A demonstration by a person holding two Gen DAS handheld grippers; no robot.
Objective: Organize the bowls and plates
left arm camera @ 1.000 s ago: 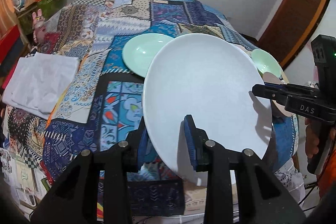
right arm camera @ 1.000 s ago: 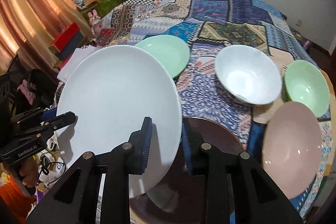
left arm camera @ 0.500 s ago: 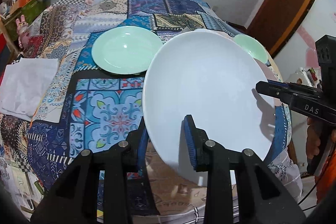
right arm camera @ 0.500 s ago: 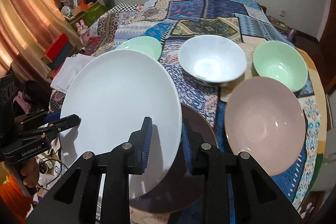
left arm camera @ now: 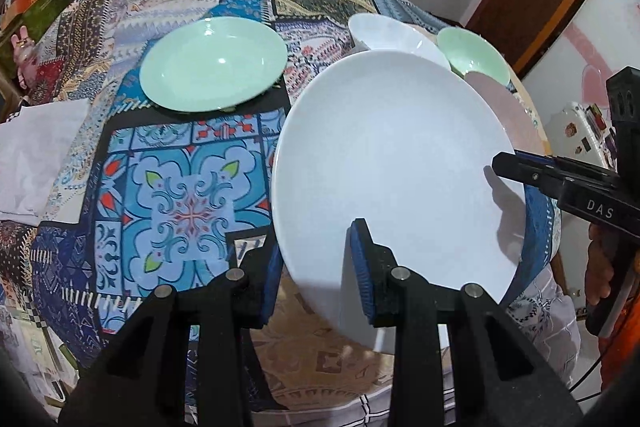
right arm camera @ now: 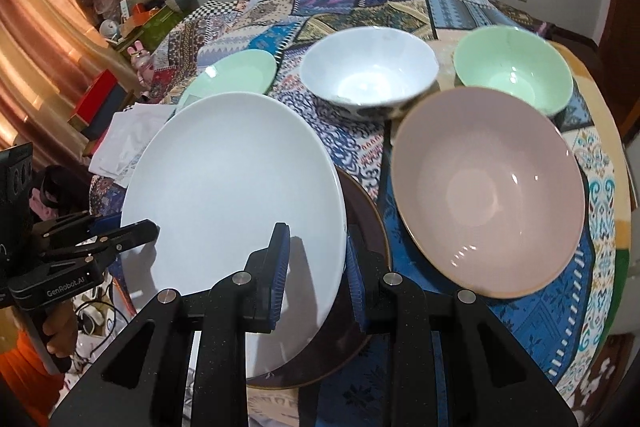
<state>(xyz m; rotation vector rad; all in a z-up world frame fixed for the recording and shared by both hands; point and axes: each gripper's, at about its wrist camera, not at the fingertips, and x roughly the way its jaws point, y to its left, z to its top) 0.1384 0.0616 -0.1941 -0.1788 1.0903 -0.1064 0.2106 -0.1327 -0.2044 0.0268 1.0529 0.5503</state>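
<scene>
1. The left gripper [left arm camera: 316, 267] and the right gripper [right arm camera: 314, 267] are both clamping the rim of the same white plate [left arm camera: 384, 163], jaws narrowed onto its thin edge, one on each side of it.
2. The white plate is hanging tilted in the air over the near edge of the table [right arm camera: 600, 155], partly above a dark brown plate [right arm camera: 360, 307] that is lying at that edge.
3. Judging by the task, the white plate is probably being brought down onto the dark brown plate to make a stack; it is not resting on it yet.
4. A pink bowl [right arm camera: 488, 191] is sitting just beside the dark brown plate, toward the right edge. A lowering rim could be knocking into it if the plate drifts that way.
5. Each gripper is holding only a small bite of a smooth, glazed rim. If the two hands are not moving together, the plate may be twisting out of one grip and dropping.
6. Since the plate is tilted, one edge would be landing first and could be chipping or sliding the dark brown plate off the near edge.
7. A white bowl [right arm camera: 368, 71] and a green bowl [right arm camera: 514, 67] are standing farther back, and a green plate [left arm camera: 214, 63] toward the left edge; these are well apart from the carried plate.
</scene>
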